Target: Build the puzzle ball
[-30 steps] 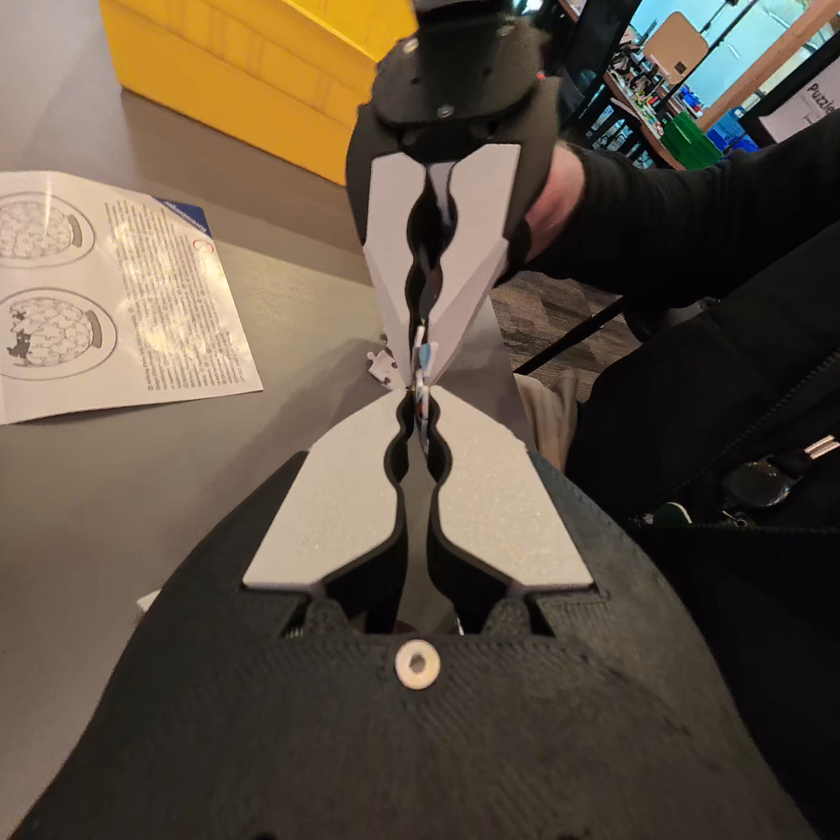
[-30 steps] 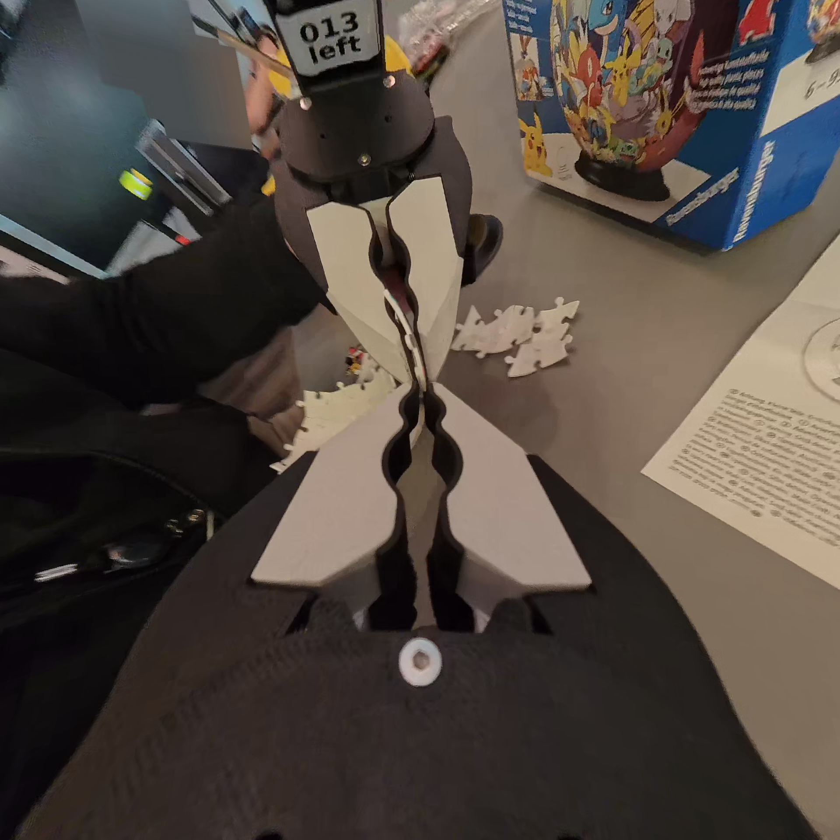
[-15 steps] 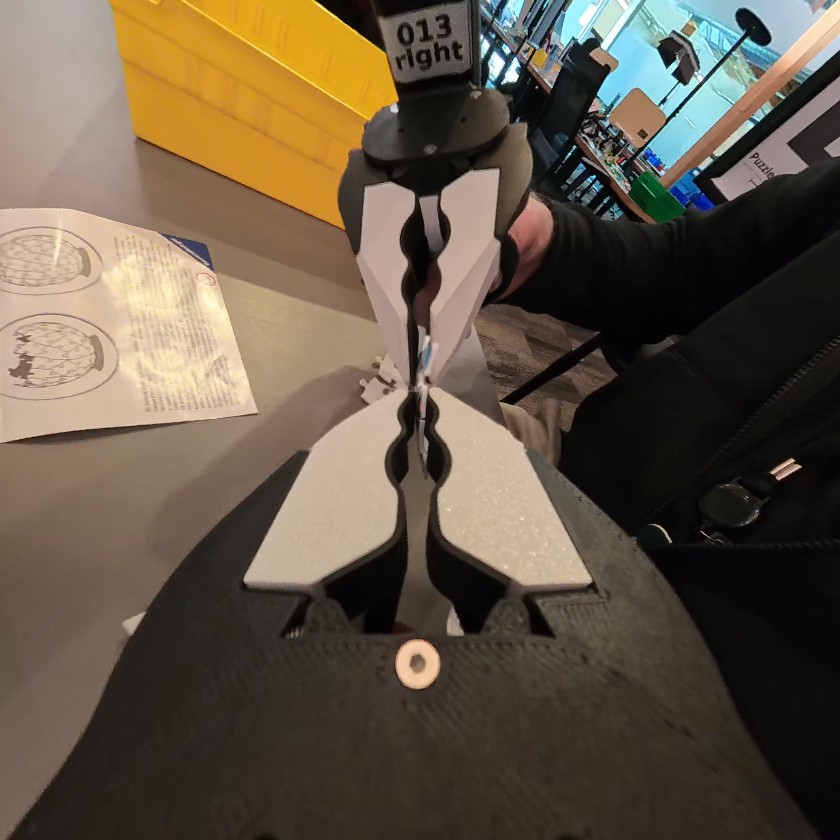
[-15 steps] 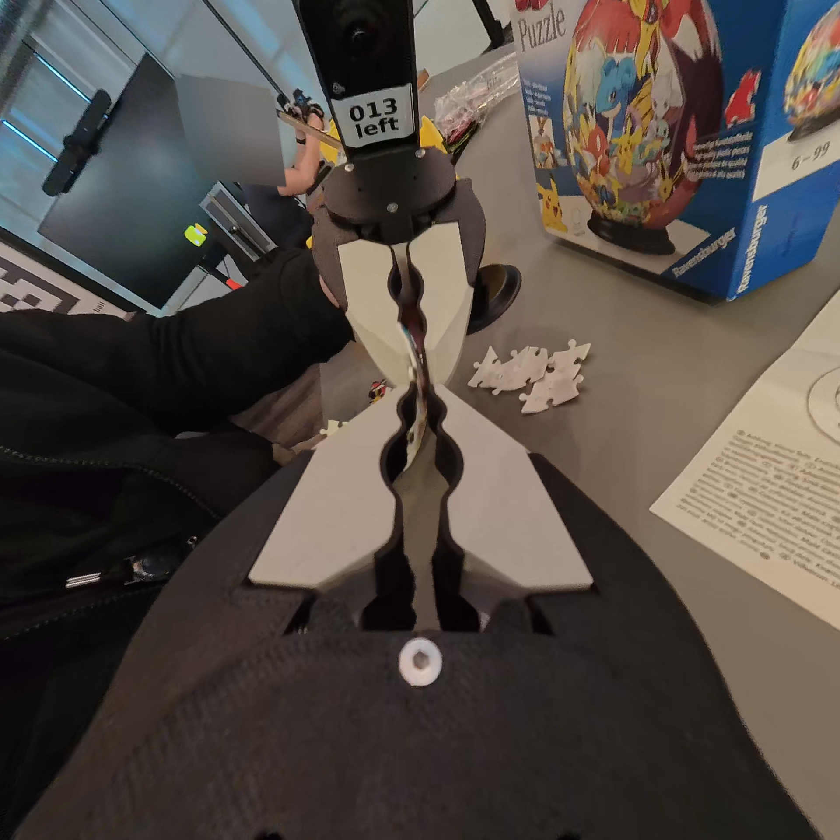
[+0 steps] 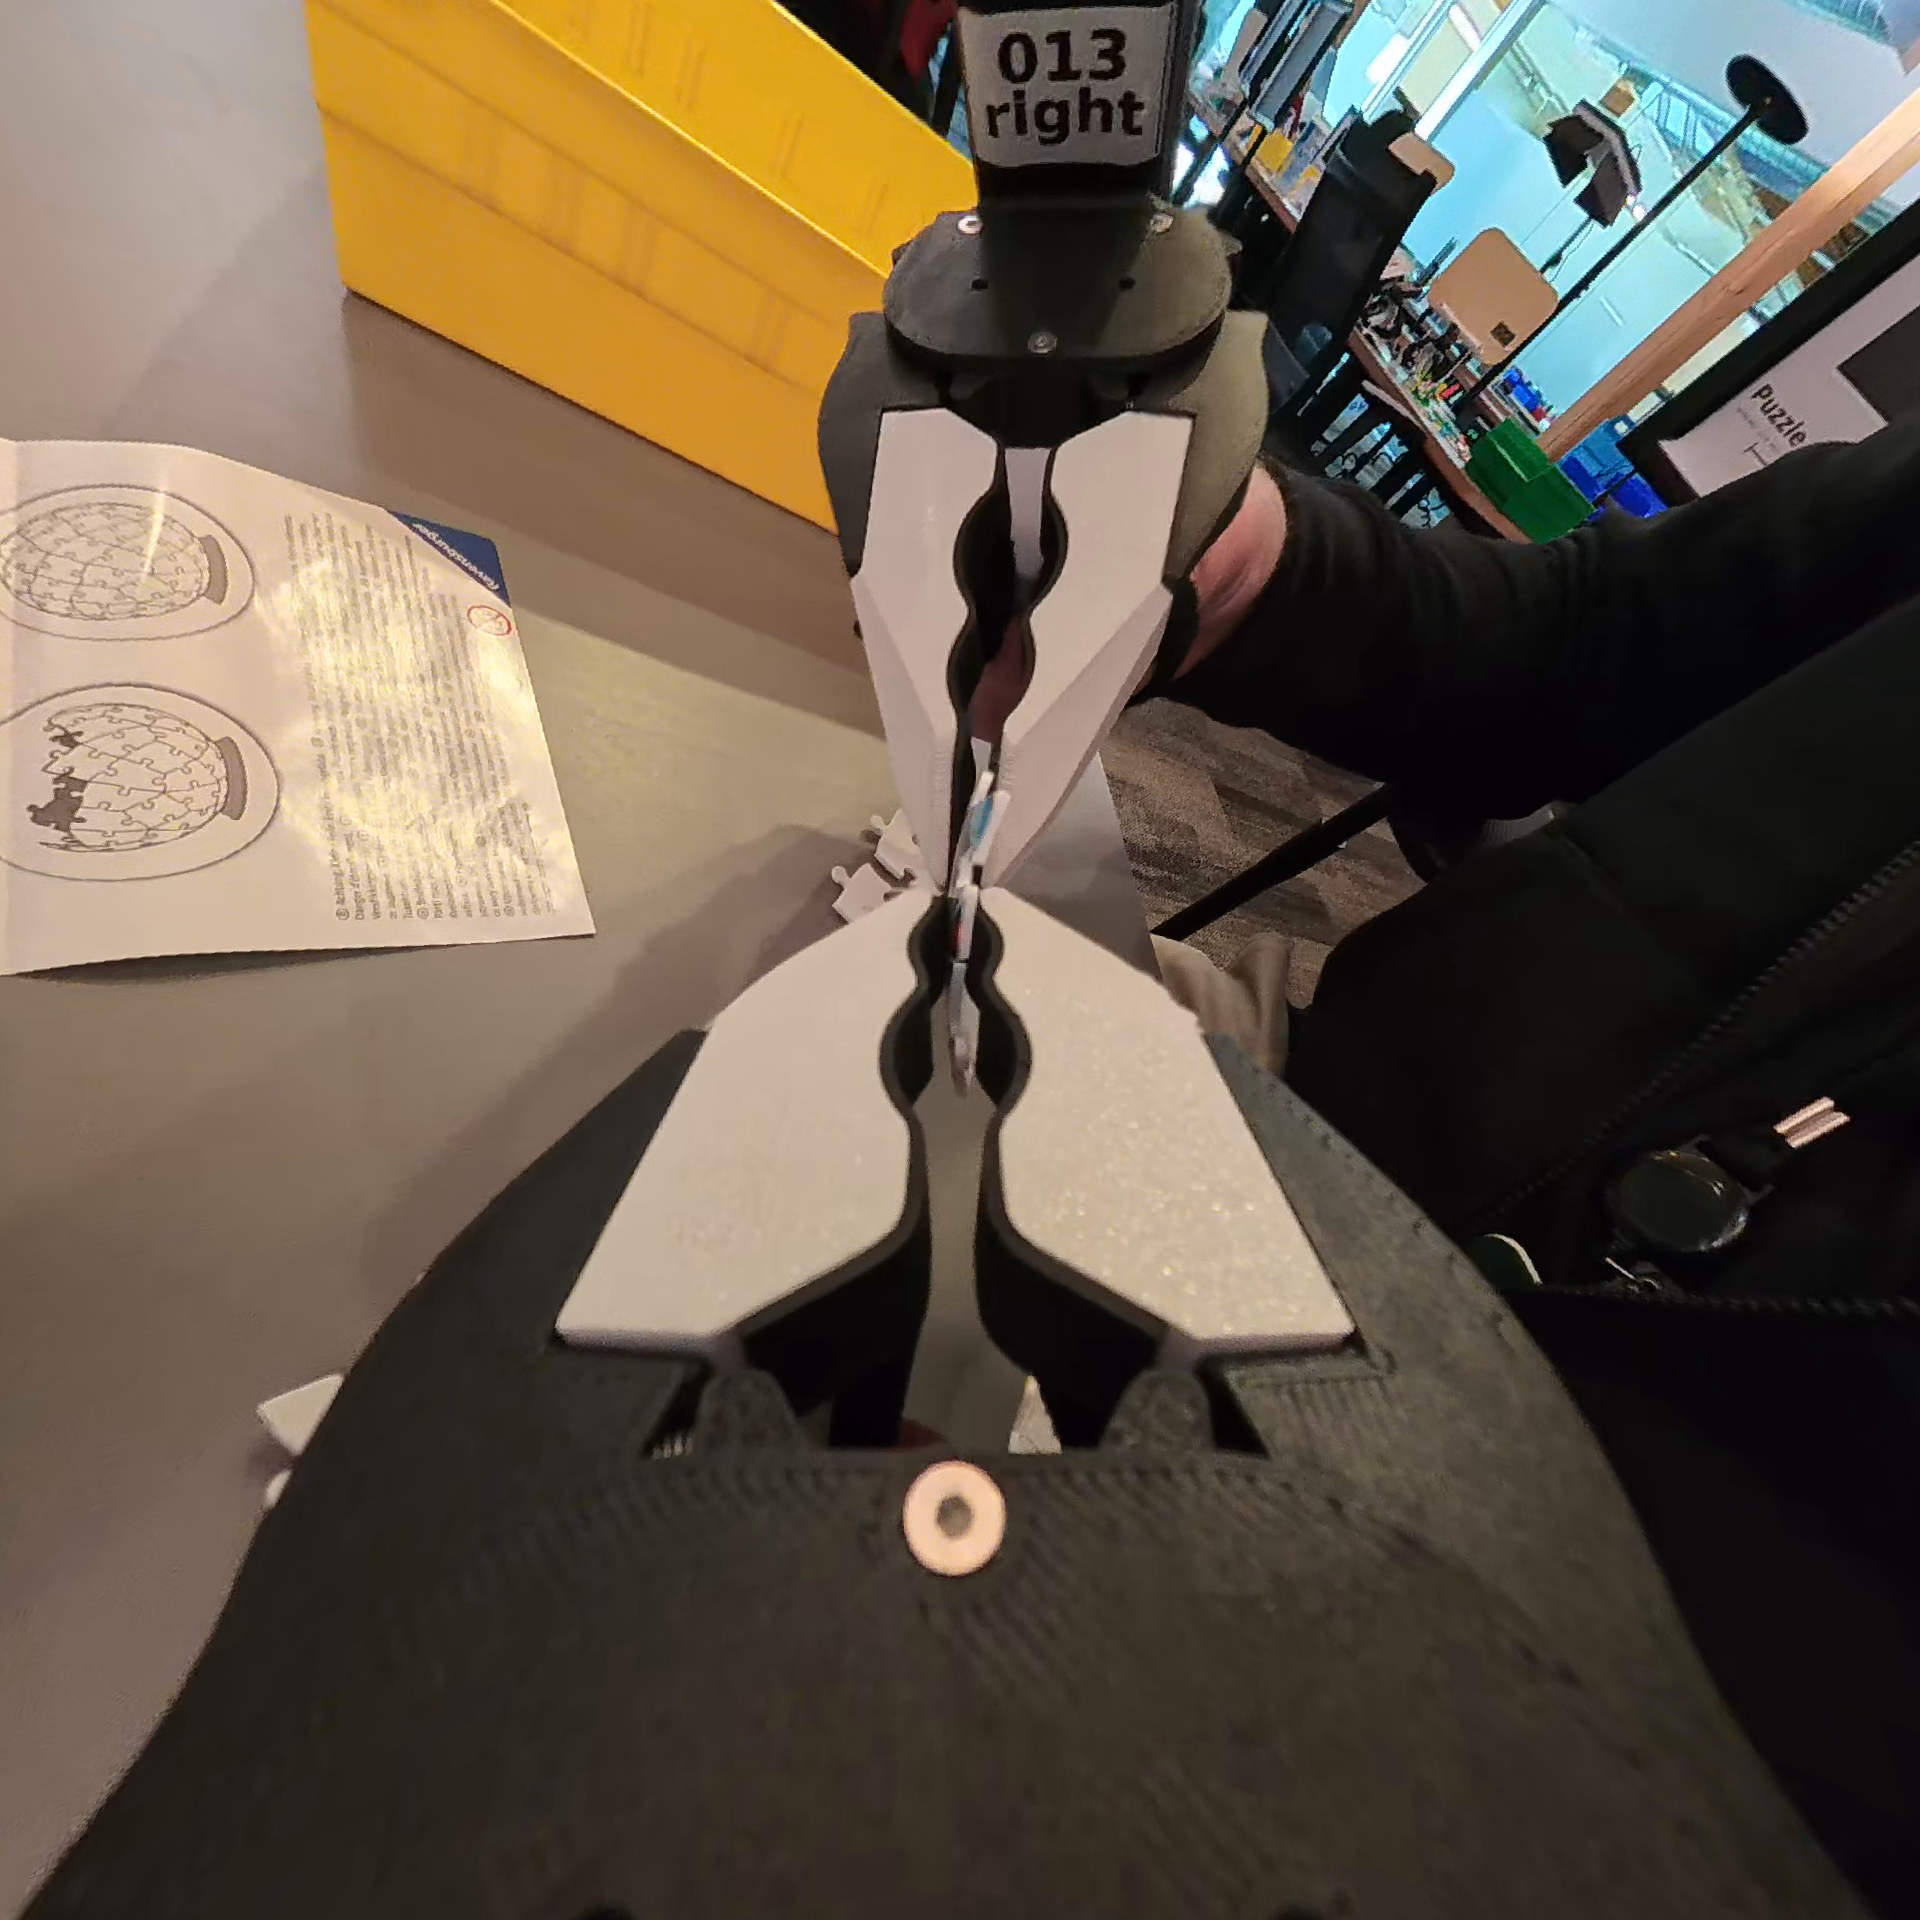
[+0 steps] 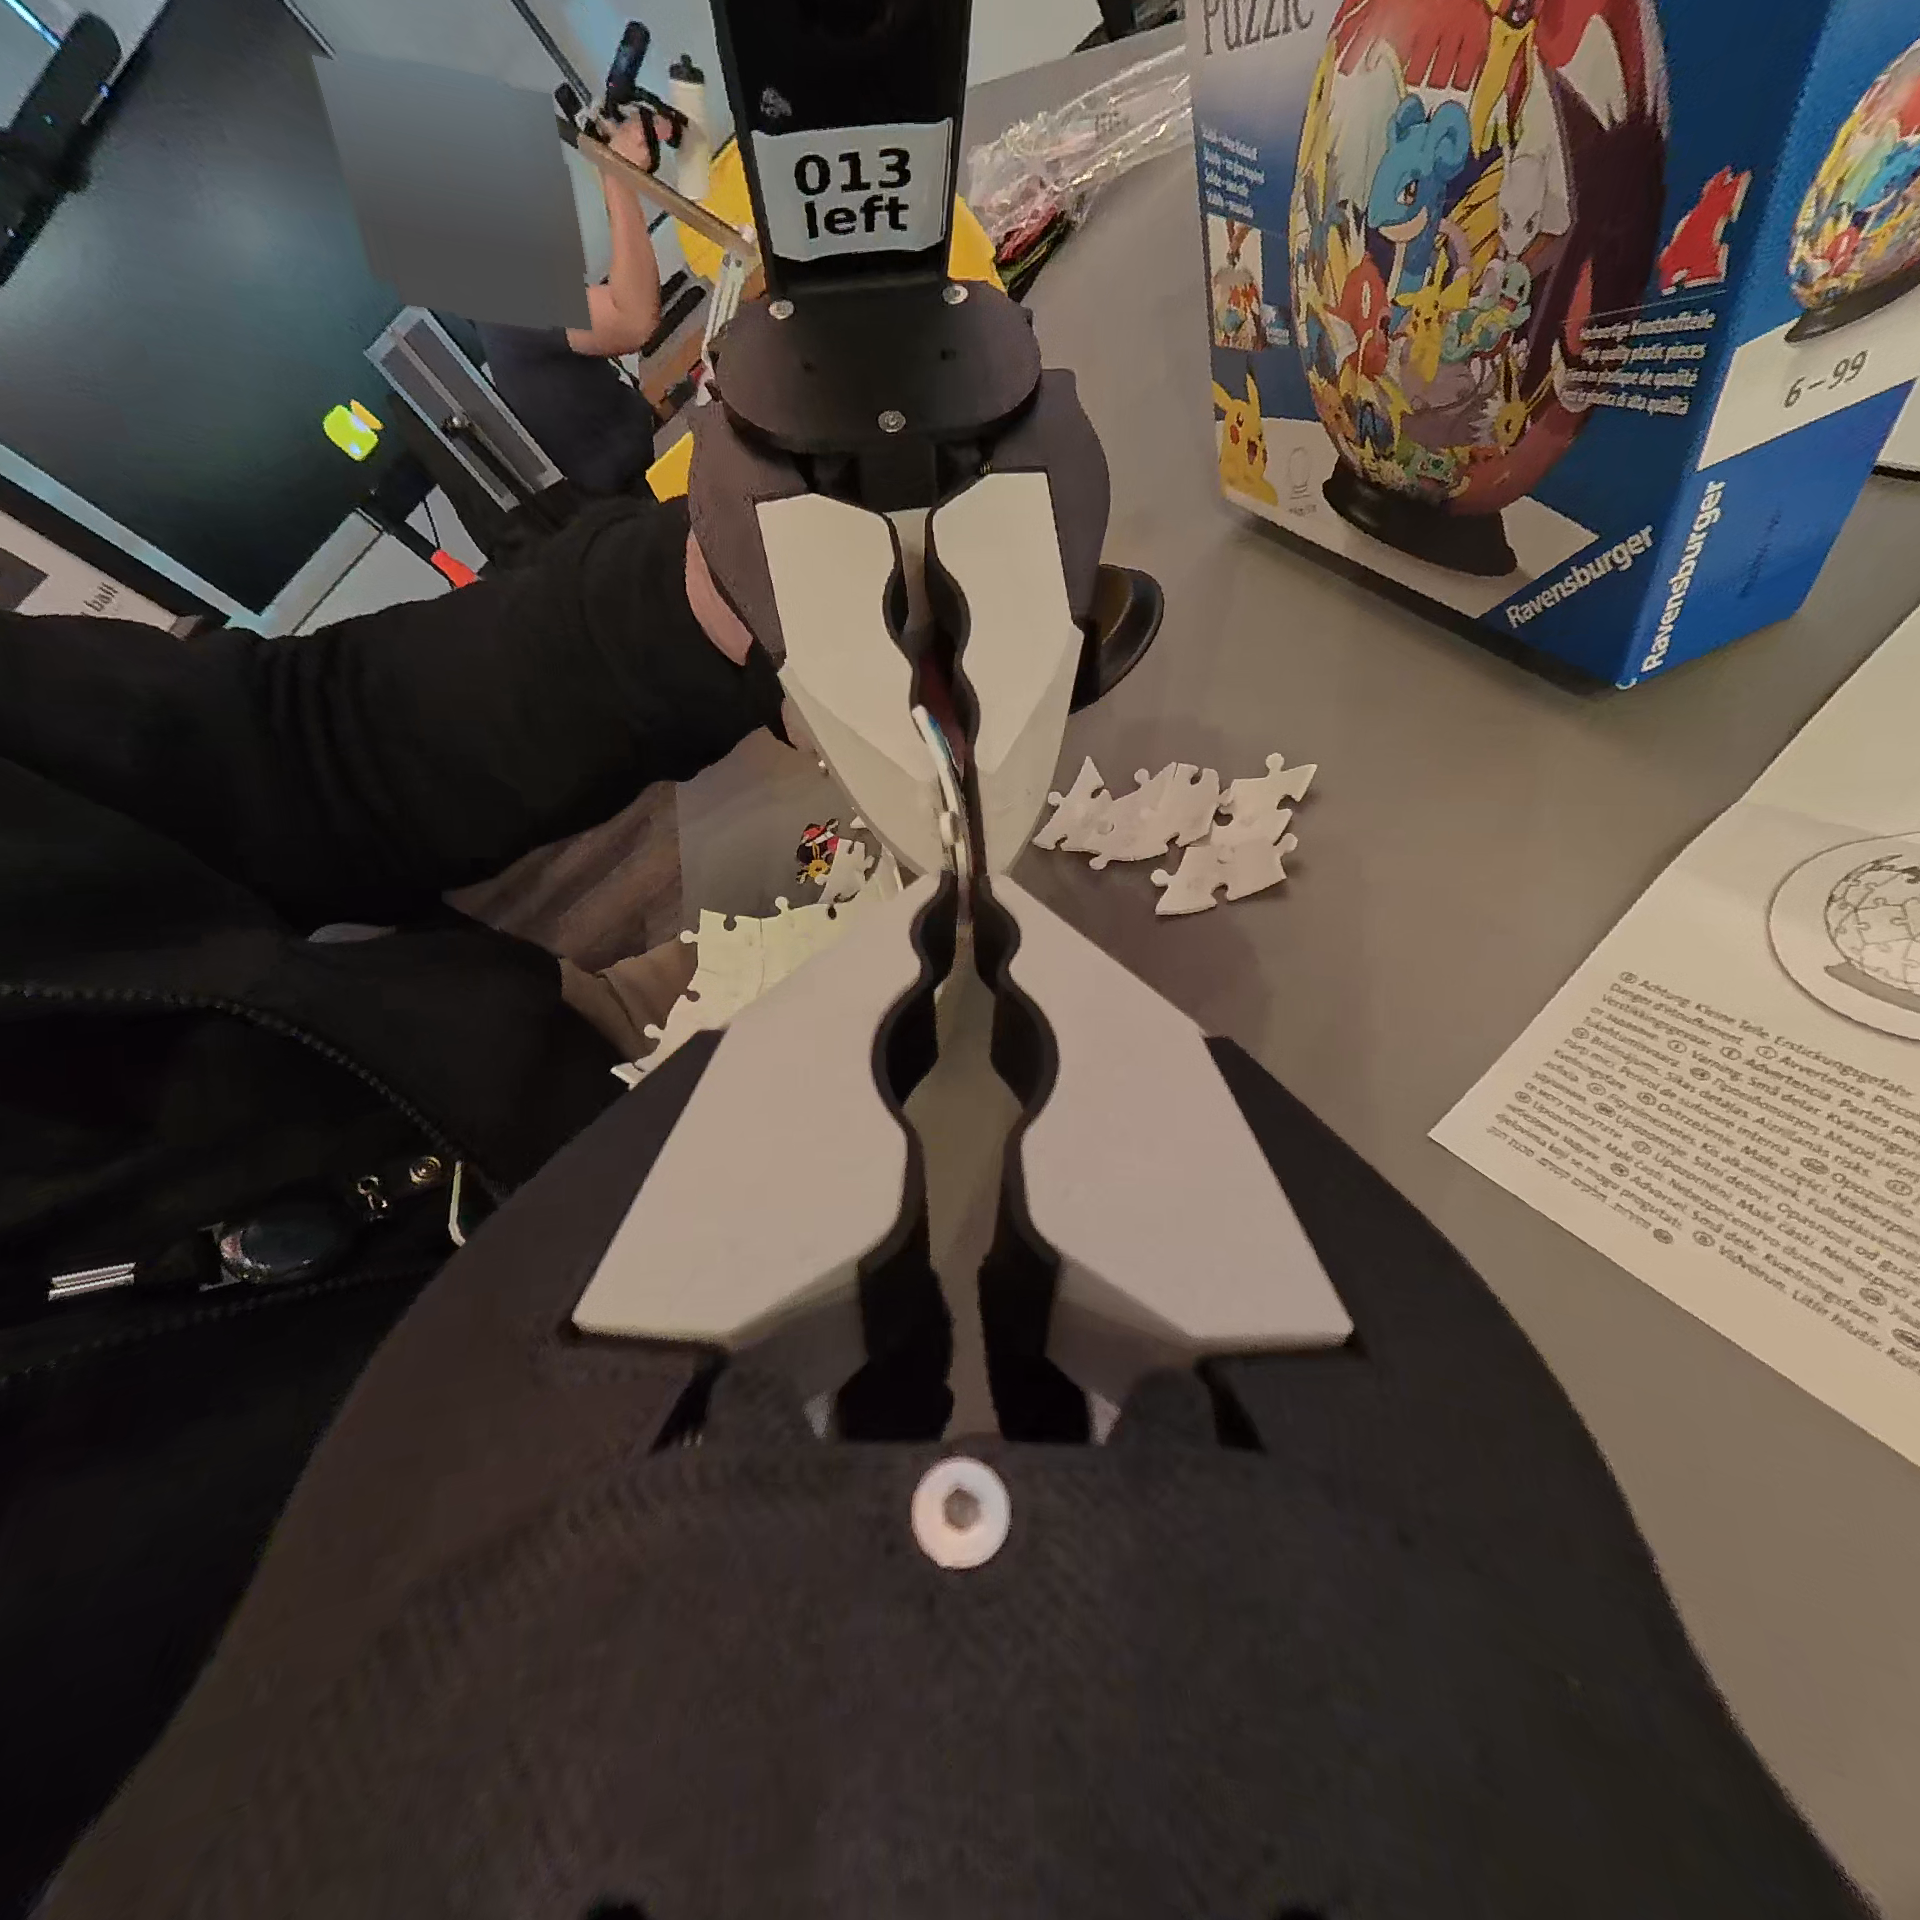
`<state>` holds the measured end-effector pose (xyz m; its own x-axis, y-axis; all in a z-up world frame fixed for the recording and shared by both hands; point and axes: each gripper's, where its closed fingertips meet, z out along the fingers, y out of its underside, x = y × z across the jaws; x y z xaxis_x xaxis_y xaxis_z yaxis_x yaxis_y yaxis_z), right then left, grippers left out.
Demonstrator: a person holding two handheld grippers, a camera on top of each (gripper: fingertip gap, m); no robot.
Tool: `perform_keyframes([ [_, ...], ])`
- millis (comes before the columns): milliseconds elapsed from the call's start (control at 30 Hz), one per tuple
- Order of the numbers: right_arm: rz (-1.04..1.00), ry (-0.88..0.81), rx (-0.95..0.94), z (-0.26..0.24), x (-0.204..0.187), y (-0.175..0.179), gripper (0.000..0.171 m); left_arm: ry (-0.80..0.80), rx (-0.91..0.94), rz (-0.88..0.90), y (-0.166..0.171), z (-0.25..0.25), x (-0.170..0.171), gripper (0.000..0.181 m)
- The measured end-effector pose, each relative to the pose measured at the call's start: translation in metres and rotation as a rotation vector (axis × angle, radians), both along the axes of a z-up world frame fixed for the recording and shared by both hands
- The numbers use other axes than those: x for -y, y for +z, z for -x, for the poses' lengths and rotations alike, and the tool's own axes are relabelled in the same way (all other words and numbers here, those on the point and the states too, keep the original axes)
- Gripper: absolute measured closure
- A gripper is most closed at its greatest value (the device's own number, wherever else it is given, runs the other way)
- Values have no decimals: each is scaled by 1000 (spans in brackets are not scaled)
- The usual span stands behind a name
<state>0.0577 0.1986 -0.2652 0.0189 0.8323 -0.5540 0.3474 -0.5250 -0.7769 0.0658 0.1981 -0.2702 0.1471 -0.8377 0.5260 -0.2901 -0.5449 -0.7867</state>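
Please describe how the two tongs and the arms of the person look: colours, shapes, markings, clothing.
Both tongs, left and right, have a black textured printed body, two light grey tapered fingers with wavy black inner edges, and one round washer at the base. Each black handle bears a white label. The person wears black sleeves.

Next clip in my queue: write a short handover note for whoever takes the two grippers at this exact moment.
Left gripper: shut on a thin curved puzzle piece.
Right gripper: shut on a second thin puzzle piece.
The fingertips meet above the grey table, pieces edge to edge; whether they have locked cannot be seen.
Loose white puzzle pieces lie face-down, with the blue puzzle box and folded instruction sheet nearby.
Left: nearly the whole ball.
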Motion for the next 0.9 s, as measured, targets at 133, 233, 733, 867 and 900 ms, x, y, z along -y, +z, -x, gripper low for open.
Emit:
perform_keyframes([
  [133,-43,-19,21,-1,-3,0,170,11,60,27,4,0,-1,175],
  [233,-49,-23,33,-3,-3,-1,171,15,79,34,4,2,-1,175],
  [733,54,-29,-31,-6,-6,5,168,112,109,51,12,3,-12,179],
  [867,63,-36,-41,-8,-7,8,170,117,122,59,16,2,-12,176],
  [900,71,-37,-46,-8,-7,8,170,118,122,63,16,2,-11,174],
])
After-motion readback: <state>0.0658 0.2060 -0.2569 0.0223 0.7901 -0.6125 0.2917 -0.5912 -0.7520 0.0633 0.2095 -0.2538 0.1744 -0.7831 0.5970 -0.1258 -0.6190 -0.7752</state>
